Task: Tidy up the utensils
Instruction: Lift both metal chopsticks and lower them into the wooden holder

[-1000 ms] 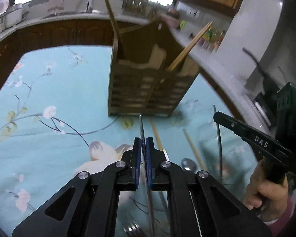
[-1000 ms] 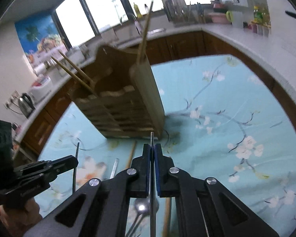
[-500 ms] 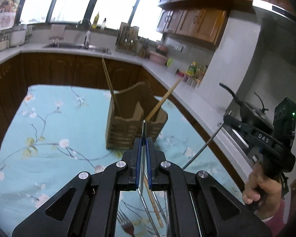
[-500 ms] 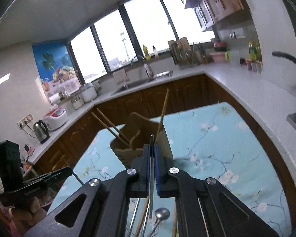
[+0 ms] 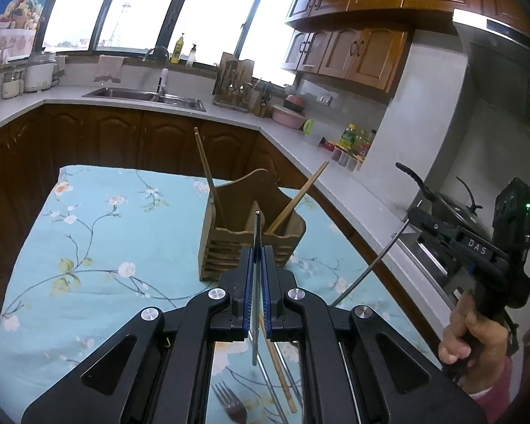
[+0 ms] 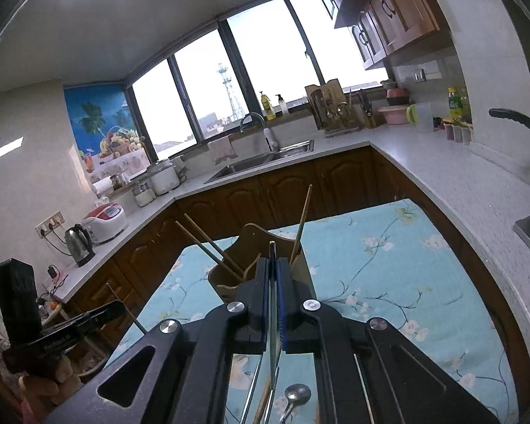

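A wooden utensil holder [image 5: 251, 236] stands on the floral tablecloth and holds wooden chopsticks [image 5: 208, 176]; it also shows in the right wrist view [image 6: 236, 275]. My left gripper [image 5: 256, 258] is shut on a thin metal utensil handle [image 5: 256, 233], held high above the table before the holder. My right gripper [image 6: 272, 272] is shut on another thin metal utensil handle [image 6: 272, 251]; it also shows in the left wrist view [image 5: 420, 217], with its metal rod [image 5: 371, 268] hanging down. A fork [image 5: 231, 404], a wooden chopstick [image 5: 279, 364] and a spoon [image 6: 296, 395] lie on the cloth below.
The table [image 5: 88, 247] with the blue floral cloth is ringed by kitchen counters [image 5: 123, 102] and dark wood cabinets. A sink [image 5: 145, 95] is at the back, a stove with a pan [image 5: 455, 205] at the right. The other hand and gripper [image 6: 53, 335] are at the left.
Both grippers have risen and pulled back from the holder, each with its metal utensil still in it. The holder now looks smaller and farther below.
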`<state>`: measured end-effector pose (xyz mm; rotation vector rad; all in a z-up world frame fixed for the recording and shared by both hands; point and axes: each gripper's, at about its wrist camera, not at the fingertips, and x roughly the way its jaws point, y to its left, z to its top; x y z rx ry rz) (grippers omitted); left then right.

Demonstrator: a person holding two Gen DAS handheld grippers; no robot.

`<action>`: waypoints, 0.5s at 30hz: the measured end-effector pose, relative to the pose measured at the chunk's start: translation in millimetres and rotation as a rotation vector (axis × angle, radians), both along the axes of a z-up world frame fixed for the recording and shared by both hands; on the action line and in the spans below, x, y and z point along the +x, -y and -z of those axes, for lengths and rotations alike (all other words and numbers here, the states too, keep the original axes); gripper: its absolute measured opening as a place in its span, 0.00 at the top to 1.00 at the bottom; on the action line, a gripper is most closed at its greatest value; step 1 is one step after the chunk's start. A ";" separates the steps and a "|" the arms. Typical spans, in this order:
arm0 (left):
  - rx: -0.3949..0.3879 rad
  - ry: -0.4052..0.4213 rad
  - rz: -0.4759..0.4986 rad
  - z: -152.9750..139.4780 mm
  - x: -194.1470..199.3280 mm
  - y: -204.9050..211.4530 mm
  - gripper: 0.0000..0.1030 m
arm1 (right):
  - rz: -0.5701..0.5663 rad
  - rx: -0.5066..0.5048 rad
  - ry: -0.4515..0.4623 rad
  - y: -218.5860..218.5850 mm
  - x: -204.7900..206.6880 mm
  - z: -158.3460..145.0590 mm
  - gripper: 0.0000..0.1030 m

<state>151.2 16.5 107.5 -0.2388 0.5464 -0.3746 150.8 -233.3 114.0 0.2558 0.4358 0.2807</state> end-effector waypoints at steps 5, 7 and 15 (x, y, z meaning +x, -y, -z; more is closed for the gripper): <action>0.004 0.014 -0.005 -4.7 1.5 0.4 0.97 | -0.001 0.002 0.018 -1.6 1.7 -6.4 0.96; 0.006 0.025 -0.010 -9.3 4.0 -0.3 0.97 | 0.000 0.003 0.027 -1.1 3.2 -9.0 0.96; -0.002 0.095 -0.039 -41.5 24.9 -7.3 0.97 | 0.010 0.022 0.087 -0.7 26.0 -34.4 0.96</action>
